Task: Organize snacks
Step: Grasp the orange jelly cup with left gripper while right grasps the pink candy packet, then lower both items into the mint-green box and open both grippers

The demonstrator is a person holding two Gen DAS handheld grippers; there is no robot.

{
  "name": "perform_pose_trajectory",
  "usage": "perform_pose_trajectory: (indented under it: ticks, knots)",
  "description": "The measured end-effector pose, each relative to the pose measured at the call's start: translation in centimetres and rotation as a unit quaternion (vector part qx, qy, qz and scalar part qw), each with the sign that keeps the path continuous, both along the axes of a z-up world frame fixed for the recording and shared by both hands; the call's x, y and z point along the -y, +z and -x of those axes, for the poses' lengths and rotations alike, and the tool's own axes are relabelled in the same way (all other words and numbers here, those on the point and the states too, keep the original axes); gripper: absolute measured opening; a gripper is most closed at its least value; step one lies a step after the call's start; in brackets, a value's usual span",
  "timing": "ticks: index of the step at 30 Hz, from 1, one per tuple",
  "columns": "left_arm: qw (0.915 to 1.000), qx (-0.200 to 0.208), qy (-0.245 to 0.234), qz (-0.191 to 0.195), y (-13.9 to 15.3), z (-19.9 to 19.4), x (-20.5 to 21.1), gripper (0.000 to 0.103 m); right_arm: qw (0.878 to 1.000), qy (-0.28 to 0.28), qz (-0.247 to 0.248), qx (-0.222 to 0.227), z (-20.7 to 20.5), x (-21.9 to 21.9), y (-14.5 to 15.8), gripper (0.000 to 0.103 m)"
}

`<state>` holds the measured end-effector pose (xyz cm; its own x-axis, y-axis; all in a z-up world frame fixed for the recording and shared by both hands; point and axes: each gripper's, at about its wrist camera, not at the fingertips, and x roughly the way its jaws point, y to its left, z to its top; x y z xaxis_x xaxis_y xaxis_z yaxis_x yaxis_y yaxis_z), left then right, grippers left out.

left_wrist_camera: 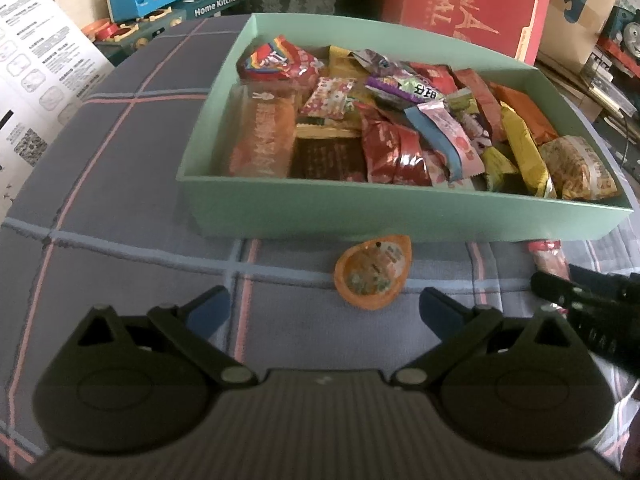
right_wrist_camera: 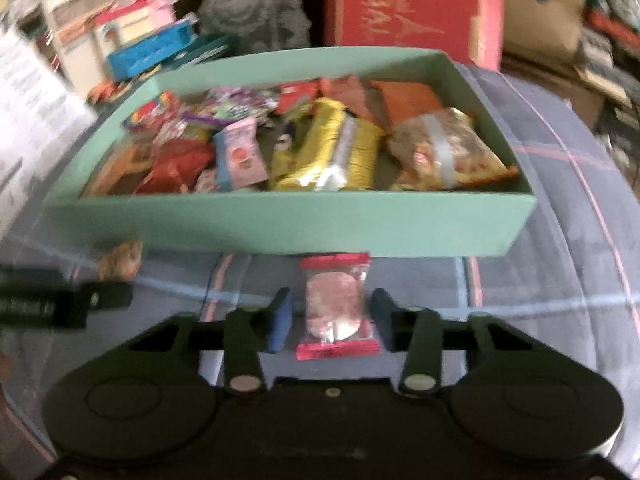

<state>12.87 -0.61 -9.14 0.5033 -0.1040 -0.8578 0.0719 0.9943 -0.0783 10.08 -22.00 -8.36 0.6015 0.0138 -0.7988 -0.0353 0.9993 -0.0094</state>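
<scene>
Between the right hand-held gripper's (right_wrist_camera: pixel 330 316) half-open jaws lies a red-edged clear snack packet (right_wrist_camera: pixel 335 308), low centre of the right wrist view, flat on the plaid cloth (right_wrist_camera: pixel 540 280) just before the green box (right_wrist_camera: pixel 280 224). Neither pad seems to touch it yet. Slick film could slide or buckle if the jaws close off-centre. Left hand-held gripper (left_wrist_camera: pixel 324 308) is wide open and empty, with the orange teardrop jelly cup (left_wrist_camera: pixel 372 276) just ahead, near the box wall, so a scoop there may jam.
</scene>
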Motion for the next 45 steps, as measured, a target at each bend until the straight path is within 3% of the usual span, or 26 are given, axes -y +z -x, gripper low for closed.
perform_pose_trajectory:
  ticks: [8, 19, 20, 23, 24, 36, 45]
  knots:
    - [1.0, 0.006, -0.005, -0.006, -0.5, -0.3, 0.4, 0.102, 1.0, -0.021, -0.017, 0.015, 0.8, 0.8, -0.1, 0.031]
    - [0.9995, 0.023, -0.022, -0.009, -0.5, -0.5, 1.4, 0.086, 0.998, -0.036, -0.035, 0.023, 1.7, 1.4, -0.4, 0.031]
    - [0.9992, 0.027, -0.028, -0.012, -0.5, -0.4, 1.6, 0.081, 0.998, -0.039, -0.038, 0.023, 1.7, 1.4, -0.4, 0.031]
    - [0.9973, 0.044, -0.052, -0.027, -0.3, 0.3, 2.3, 0.043, 0.997, -0.046, -0.05, 0.021, 1.6, 1.8, -0.3, 0.031]
    - [0.9968, 0.049, -0.056, -0.028, -0.2, 0.4, 2.3, 0.039, 0.997, -0.05, -0.058, 0.019, 1.7, 1.9, -0.2, 0.03]
    - [0.9979, 0.036, -0.053, 0.012, 0.9, 1.9, 0.9, 0.038, 0.989, -0.083, -0.119, 0.0, 2.9, 2.7, 0.4, 0.029]
    - [0.9965, 0.055, -0.053, 0.034, 3.7, 3.3, 0.2, 0.038, 0.987, -0.089, -0.127, 0.025, 3.7, 2.9, 3.0, 0.029]
